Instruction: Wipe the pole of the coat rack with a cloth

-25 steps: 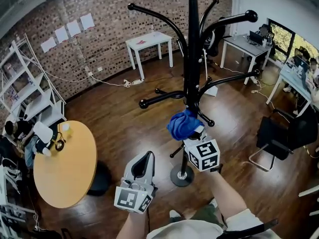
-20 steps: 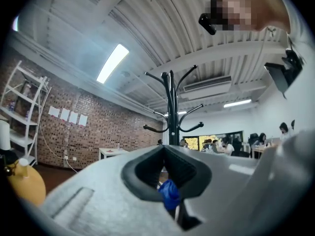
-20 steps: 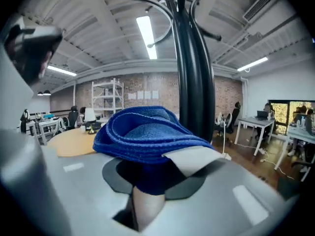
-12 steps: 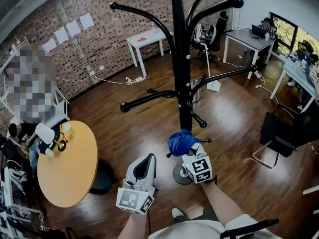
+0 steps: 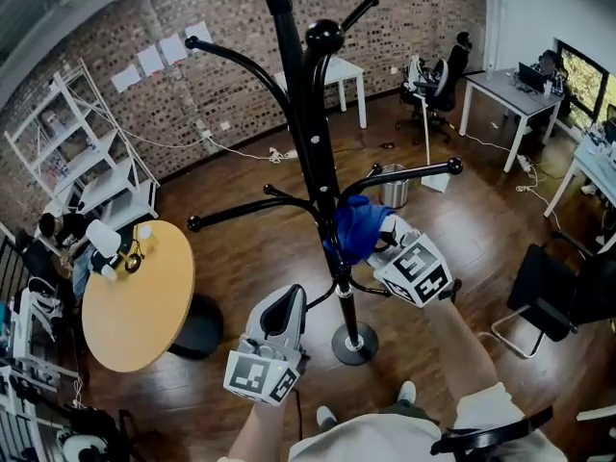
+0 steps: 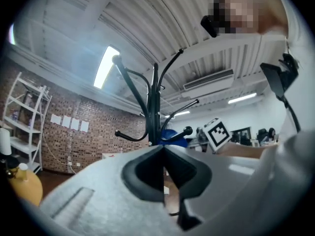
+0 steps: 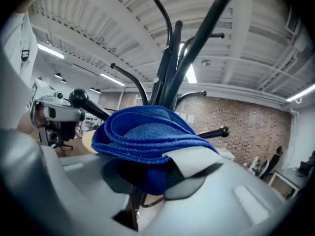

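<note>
Two grippers by the pole (image 5: 306,162): right gripper (image 5: 377,242) clamped on cloth (image 5: 356,224) against it, left gripper (image 5: 285,306) lower, jaws together, empty.

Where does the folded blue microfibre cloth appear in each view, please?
Head view: right of centre, the blue cloth against the black metal coat rack pole.
Left gripper view: small blue patch mid-frame, beside the pole.
Right gripper view: fills the centre, clamped by the right gripper.
Shared landmark: the pole.
</note>
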